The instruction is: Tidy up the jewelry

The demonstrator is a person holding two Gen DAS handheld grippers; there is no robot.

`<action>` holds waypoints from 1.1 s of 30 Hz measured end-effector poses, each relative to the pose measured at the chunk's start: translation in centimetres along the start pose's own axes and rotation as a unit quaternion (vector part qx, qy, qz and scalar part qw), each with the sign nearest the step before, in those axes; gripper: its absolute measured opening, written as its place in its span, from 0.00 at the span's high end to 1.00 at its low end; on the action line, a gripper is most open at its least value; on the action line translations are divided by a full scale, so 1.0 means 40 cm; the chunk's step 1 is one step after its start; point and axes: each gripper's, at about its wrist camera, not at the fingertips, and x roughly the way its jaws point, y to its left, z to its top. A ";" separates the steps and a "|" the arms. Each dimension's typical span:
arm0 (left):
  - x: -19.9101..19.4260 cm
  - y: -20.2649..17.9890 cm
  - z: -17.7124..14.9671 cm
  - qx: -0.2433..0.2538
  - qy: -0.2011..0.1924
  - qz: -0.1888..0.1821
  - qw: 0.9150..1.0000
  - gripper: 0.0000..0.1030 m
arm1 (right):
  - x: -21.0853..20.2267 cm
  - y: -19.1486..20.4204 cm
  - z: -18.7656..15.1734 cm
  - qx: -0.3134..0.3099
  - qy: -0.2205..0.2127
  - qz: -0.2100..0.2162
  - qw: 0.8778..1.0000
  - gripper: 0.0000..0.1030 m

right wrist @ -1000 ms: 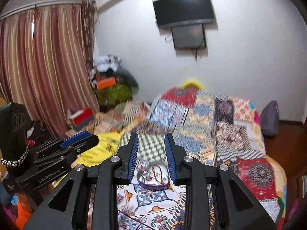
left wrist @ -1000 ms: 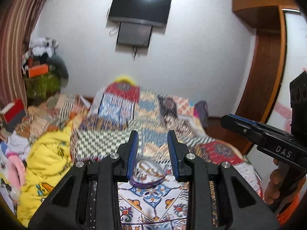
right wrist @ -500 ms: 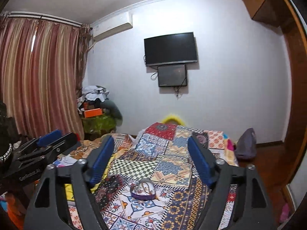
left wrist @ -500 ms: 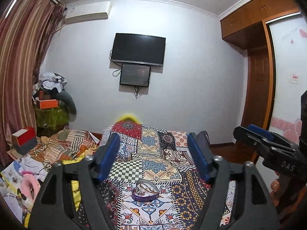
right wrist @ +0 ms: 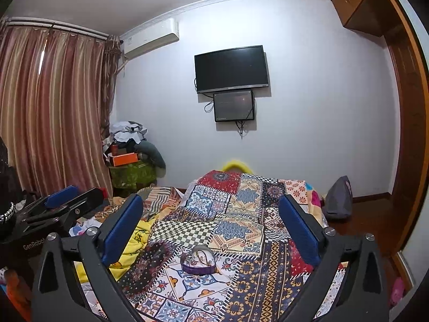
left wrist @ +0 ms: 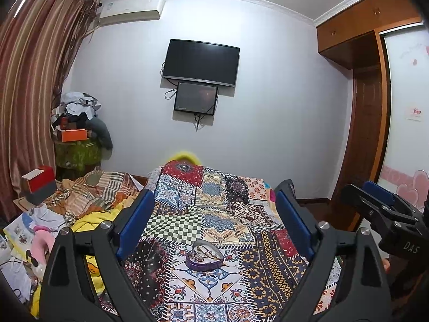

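Note:
A purple heart-shaped jewelry box (left wrist: pixel 205 257) sits open on the patchwork bedspread (left wrist: pixel 214 214), with gold chains and rings inside. It also shows in the right wrist view (right wrist: pixel 199 259). My left gripper (left wrist: pixel 214 220) is open wide and empty, held well above and behind the box. My right gripper (right wrist: pixel 210 222) is open wide and empty, likewise back from the box. Each gripper shows at the edge of the other's view: the right one (left wrist: pixel 375 206), the left one (right wrist: pixel 67 201).
A yellow blanket (left wrist: pixel 88 222) and loose clothes lie left of the bedspread. A red and grey box (left wrist: pixel 39 183) and a cluttered stand (left wrist: pixel 77 145) are at the far left. A TV (left wrist: pixel 201 63) hangs on the wall. A wooden wardrobe (left wrist: pixel 370 134) stands at right.
Both grippers opened from nearly shut to wide open. Both pulled back and tilted up, so the jewelry box now looks smaller and farther off.

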 end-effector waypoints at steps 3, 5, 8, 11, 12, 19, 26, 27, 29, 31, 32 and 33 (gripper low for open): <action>0.001 0.000 -0.003 0.002 -0.001 0.002 1.000 0.11 | 0.000 -0.002 -0.001 0.001 0.003 0.003 1.000 0.03; 0.002 -0.001 -0.004 0.002 0.000 0.003 1.000 0.11 | -0.001 -0.003 -0.006 0.000 0.005 0.004 1.000 0.03; 0.005 -0.001 -0.005 0.002 0.002 0.004 1.000 0.11 | 0.001 -0.002 -0.006 -0.003 0.008 0.005 1.000 0.03; 0.011 0.002 -0.006 0.001 0.003 0.006 1.000 0.11 | 0.003 -0.001 -0.008 -0.002 0.011 0.005 1.000 0.03; 0.012 0.004 -0.007 0.001 0.003 0.006 1.000 0.11 | 0.003 0.000 -0.007 -0.002 0.012 0.006 1.000 0.03; 0.016 0.007 -0.011 0.003 0.008 0.004 1.000 0.11 | 0.003 -0.003 -0.005 0.000 0.018 0.008 1.000 0.03; 0.019 0.005 -0.012 0.002 0.010 0.002 1.000 0.11 | 0.002 -0.004 -0.004 0.001 0.023 0.010 1.000 0.03; 0.020 0.005 -0.014 0.002 0.011 0.002 1.000 0.11 | 0.003 -0.005 -0.003 0.002 0.024 0.009 1.000 0.03; 0.022 0.005 -0.015 0.002 0.012 0.002 1.000 0.11 | 0.002 -0.007 -0.001 0.003 0.025 0.009 1.000 0.03; 0.023 0.003 -0.018 0.003 0.012 0.002 1.000 0.11 | 0.001 -0.009 -0.001 0.003 0.025 0.009 1.000 0.03; 0.023 0.004 -0.017 0.004 0.013 0.002 1.000 0.11 | 0.000 -0.010 0.000 0.004 0.025 0.009 1.000 0.03; 0.024 0.004 -0.017 0.004 0.013 0.002 1.000 0.11 | -0.001 -0.011 0.001 0.004 0.026 0.009 1.000 0.03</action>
